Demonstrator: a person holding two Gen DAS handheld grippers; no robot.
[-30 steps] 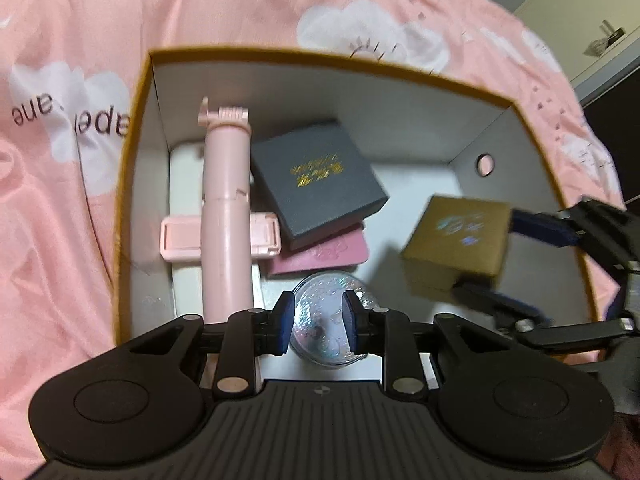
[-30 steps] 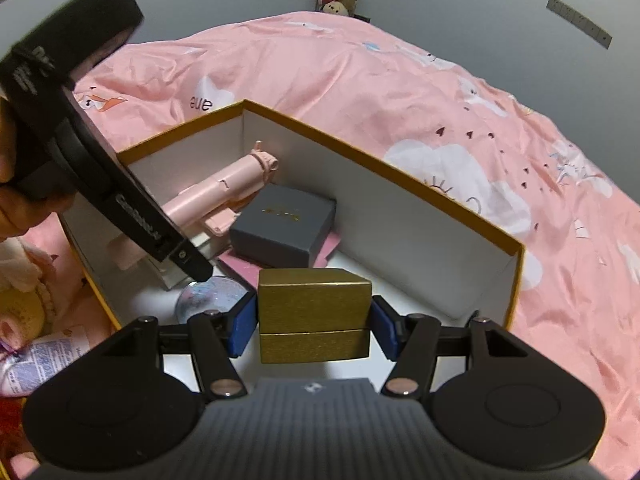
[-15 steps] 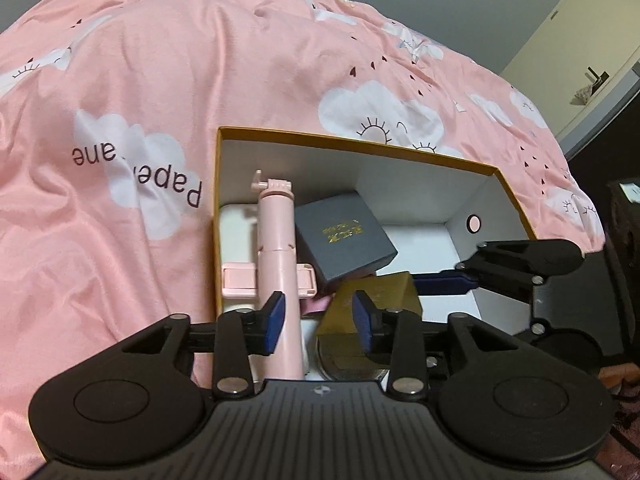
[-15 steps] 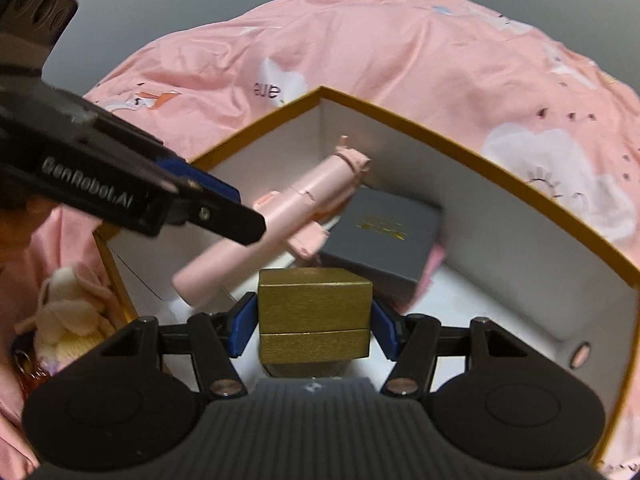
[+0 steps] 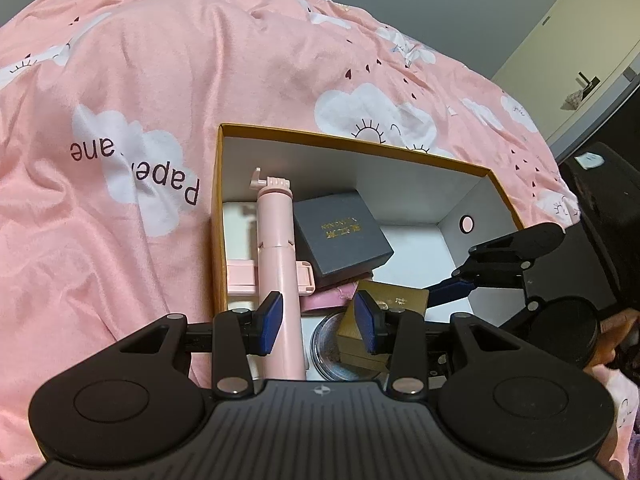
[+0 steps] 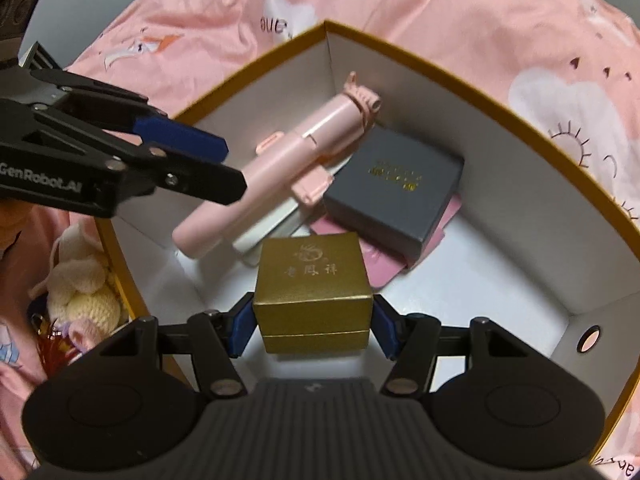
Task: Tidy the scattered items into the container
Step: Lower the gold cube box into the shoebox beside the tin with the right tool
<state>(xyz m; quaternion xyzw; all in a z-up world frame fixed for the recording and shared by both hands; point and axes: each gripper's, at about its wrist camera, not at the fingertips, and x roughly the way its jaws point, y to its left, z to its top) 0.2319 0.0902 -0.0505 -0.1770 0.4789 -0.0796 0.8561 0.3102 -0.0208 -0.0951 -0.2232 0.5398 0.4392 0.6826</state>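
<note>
Right gripper [image 6: 314, 330] pinching gold box [image 6: 312, 280], hovering inside bin [image 6: 460, 76] | left gripper [image 5: 318, 322] spread, empty | 4 items binned ahead of jaws | plush [image 6: 80, 280] waiting outside, left

gold box [image 6: 313, 285] upright, clamped over container [image 6: 440, 72] interior.

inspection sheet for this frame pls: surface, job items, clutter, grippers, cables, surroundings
Surface: pink quilt on a bed.
Job's things: open box holds pink stick, grey box, pink card, clear disc.
Clutter: knitted toy outside the box.
Grippers: right gripper shut on gold box over the box; left gripper open, empty.
Cables: nothing seen.
Surroundings: grey wall, cupboard door.
</note>
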